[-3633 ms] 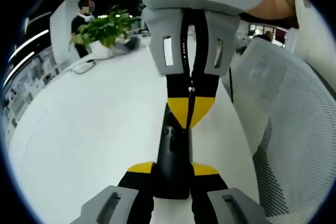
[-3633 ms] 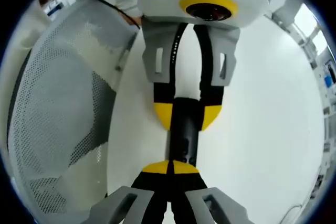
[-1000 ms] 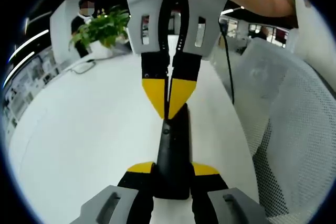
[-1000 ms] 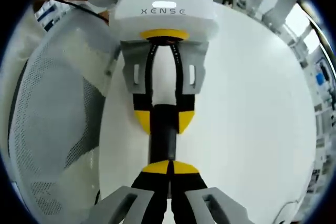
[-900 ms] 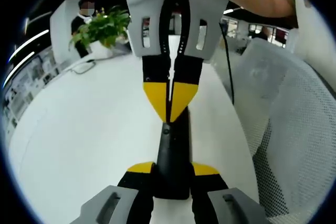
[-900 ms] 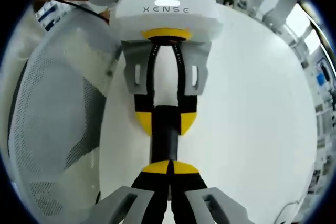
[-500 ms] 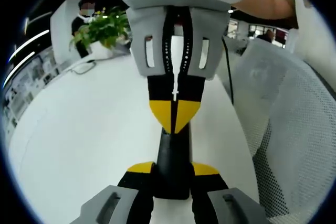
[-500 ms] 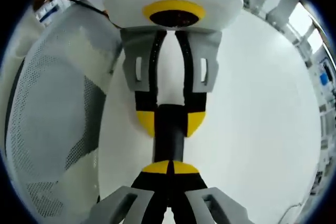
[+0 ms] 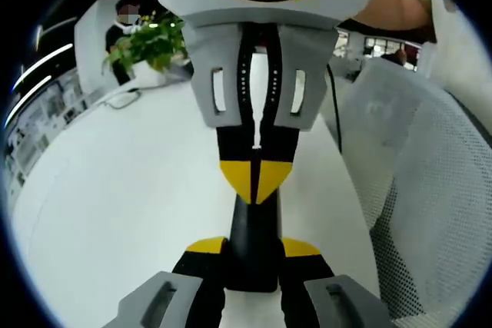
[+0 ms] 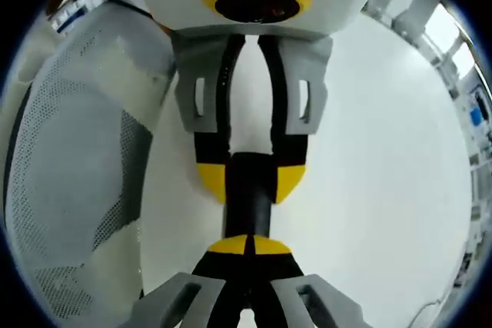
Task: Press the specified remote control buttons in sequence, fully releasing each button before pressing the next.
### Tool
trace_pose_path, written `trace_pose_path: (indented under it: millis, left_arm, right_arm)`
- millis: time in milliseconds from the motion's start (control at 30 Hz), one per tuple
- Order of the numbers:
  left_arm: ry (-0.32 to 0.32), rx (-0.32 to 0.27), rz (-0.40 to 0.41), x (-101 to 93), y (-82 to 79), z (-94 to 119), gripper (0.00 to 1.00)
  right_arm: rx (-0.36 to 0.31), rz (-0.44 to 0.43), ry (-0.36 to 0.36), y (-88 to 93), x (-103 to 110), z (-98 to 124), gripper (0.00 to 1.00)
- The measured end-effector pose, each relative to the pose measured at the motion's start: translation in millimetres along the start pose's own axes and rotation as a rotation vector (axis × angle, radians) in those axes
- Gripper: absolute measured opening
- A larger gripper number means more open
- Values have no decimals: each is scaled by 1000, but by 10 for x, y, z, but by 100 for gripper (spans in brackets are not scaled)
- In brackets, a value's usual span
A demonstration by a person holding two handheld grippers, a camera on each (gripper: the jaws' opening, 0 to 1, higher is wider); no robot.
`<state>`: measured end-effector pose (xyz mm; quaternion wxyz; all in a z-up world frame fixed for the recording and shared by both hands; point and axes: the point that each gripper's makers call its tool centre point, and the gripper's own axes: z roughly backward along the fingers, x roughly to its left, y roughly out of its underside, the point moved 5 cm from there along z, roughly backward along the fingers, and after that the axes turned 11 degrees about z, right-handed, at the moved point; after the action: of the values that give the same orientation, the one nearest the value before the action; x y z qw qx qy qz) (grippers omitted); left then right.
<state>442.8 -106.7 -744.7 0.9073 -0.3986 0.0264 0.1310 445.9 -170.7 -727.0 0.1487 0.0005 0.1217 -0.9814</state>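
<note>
Lying lengthwise between the two grippers, the black remote [image 9: 252, 243] sits above the white bench [image 9: 115, 213]. In the left gripper view the left gripper [image 9: 252, 260] clamps the remote's near end: its yellow-tipped fingers [image 9: 206, 246] are closed against the remote's two sides, at 6 o'clock in that view. The right gripper [image 9: 254, 182] comes down from 12 o'clock, its two yellow tips pressed together with only a thin seam between them, their point touching the remote's top face near its far end. Whether a button lies under that point cannot be told.

In the right gripper view the same remote [image 10: 247, 197] runs up the middle. The right gripper [image 10: 249, 246] has its fingers fully closed on nothing, tips meeting over the remote's near part at 6 o'clock. Beyond it the left gripper [image 10: 249, 178] holds the remote from both sides, yellow pads [image 10: 211, 180] flanking the black body.

A white mesh chair back [image 9: 430, 213] stands at 3 o'clock in the left gripper view and at 9 o'clock in the right gripper view [image 10: 69, 190], just beside the bench edge. A potted plant [image 9: 146, 44] stands at the bench's far end at 10 o'clock, with a person [image 9: 121, 36] behind it. A hand [image 9: 400, 5] shows at 1 o'clock, behind the right gripper's body.
</note>
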Motion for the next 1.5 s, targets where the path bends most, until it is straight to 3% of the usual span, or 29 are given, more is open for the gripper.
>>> trace_pose_path:
  millis: [367,733,1500]
  left_arm:
    - [-5,2,2,-5,-6,2,25]
    - [-11,0,6,0,-5,-5,25]
    - [-12,1,7,2,-1,-7,25]
  right_arm:
    - [24,-1,6,0,10,-3,0]
    - [99,75,3,-31,-21,-46,0]
    - [-13,-18,20,57,-7,72,0]
